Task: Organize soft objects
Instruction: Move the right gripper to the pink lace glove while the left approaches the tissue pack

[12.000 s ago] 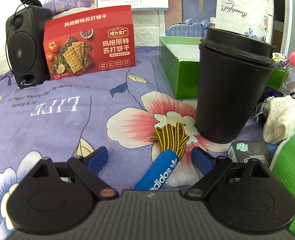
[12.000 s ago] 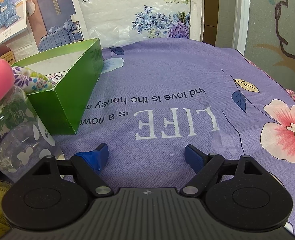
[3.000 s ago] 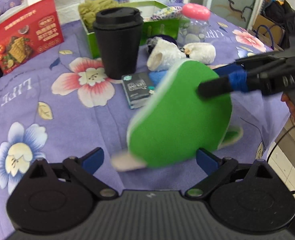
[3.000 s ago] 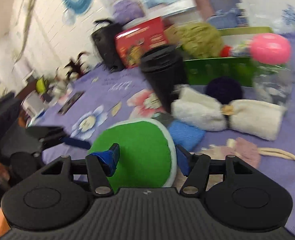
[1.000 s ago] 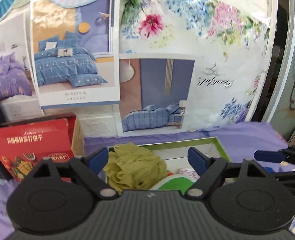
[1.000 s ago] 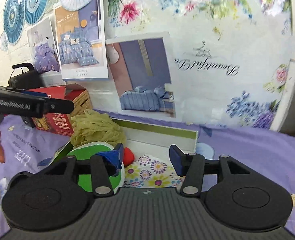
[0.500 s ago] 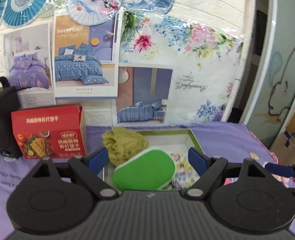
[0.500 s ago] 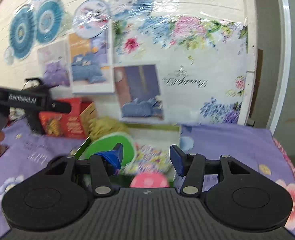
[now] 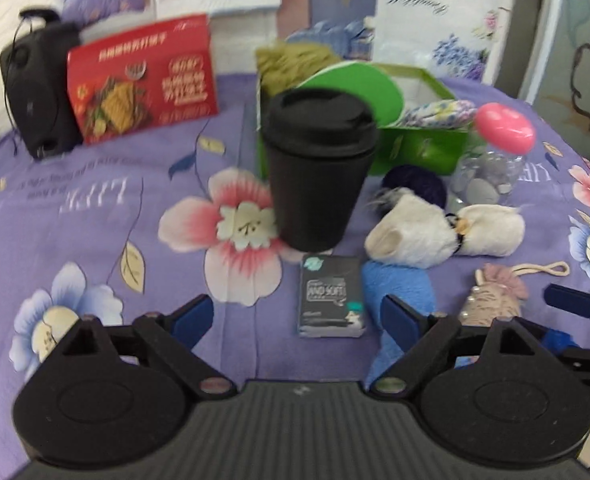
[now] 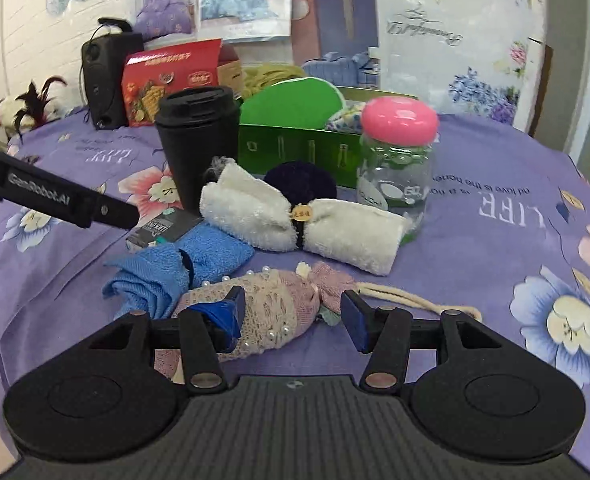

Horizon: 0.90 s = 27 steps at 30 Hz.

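Purple floral bedspread, soft things waiting near the green box (image 10: 295,148).

Pink lace sachet (image 10: 271,312) lies just ahead of the right gripper (image 10: 293,314), whose parted jaws look lined up on it, nothing pinched. Left gripper (image 9: 297,318), jaws wide and opening, hangs empty over the blue towel (image 9: 397,286). Green pad (image 10: 291,106) already stands in the box.

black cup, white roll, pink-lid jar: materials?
Black cup: matte plastic by the look, dull even surface and moulded lid. White roll: plush towelling, fuzzy pile, cinched by a dark band. Jar: clear plastic or glass, see-through body; glossy pink lid, probably plastic.
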Motion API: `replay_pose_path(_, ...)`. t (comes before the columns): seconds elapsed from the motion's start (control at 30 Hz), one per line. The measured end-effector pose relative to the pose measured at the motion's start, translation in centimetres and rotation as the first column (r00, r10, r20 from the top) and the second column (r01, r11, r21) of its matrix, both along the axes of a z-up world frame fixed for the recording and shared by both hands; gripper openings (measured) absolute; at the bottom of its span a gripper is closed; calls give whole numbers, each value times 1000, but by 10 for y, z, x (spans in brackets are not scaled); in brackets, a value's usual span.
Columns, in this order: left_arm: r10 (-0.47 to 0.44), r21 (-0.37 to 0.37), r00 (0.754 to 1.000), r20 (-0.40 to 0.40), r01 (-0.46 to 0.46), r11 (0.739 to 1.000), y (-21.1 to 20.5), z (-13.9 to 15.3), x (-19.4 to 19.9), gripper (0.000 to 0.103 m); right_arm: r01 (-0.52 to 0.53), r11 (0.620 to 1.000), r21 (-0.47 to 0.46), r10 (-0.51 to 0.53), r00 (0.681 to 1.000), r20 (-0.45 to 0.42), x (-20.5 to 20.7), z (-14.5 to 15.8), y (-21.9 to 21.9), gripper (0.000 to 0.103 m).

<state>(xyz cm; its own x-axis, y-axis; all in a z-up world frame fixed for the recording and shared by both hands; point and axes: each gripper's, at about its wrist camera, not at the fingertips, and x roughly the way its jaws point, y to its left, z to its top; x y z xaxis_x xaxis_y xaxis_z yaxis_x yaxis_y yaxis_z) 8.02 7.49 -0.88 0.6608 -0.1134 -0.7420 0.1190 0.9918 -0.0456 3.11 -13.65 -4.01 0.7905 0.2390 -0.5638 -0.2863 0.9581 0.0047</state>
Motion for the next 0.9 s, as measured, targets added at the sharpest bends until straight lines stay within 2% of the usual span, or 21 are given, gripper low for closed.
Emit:
replay_pose_path(0.1, -24, -91, 997, -73, 17, 996, 7, -10, 23, 87, 52, 996, 66, -52, 999, 4, -9, -1, -13, 38)
replay_pose_path(0.2, -61, -101, 987, -151, 46, 994, 4, -22, 43, 87, 110, 982, 151, -110, 994, -7, -16, -2, -30, 38)
replay_pose_path(0.3, -101, -130, 973, -209, 75, 989, 6, -36, 55, 87, 153, 970, 187, -151, 988, -28, -17, -3, -44, 38)
replay_pose_path(0.37, -73, -100, 977, -202, 54, 994, 10, -41, 57, 87, 170, 965, 201, -164, 985, -49, -14, -5, -48, 39)
replay_pose_path(0.43, -13, -28, 984, -176, 8, 1000, 15, -40, 56, 87, 156, 965, 211, -146, 987, -65, -10, -7, -44, 39)
replay_pose_path(0.5, 27, 22, 986, -165, -24, 999, 21, -41, 55, 88, 110, 978, 177, -102, 993, -52, -5, -6, -28, 39)
replay_pose_path(0.6, 28, 17, 985, -173, -25, 1000, 28, -43, 55, 88, 53, 995, 89, -53, 999, 3, 4, -2, 2, 39)
replay_pose_path(0.7, 19, 36, 985, -171, -13, 999, 25, -42, 54, 88, 33, 999, 1, -33, 999, -6, 19, -8, 30, 40)
replay_pose_path(0.73, 18, 36, 985, -171, -12, 999, 24, -43, 54, 89, 32, 999, -18, -32, 999, -4, 22, -10, 36, 41)
replay_pose_path(0.9, 10, 31, 985, -171, -4, 1000, 26, -44, 55, 92, -14, 971, -240, 29, 998, 59, 10, -12, 56, 41)
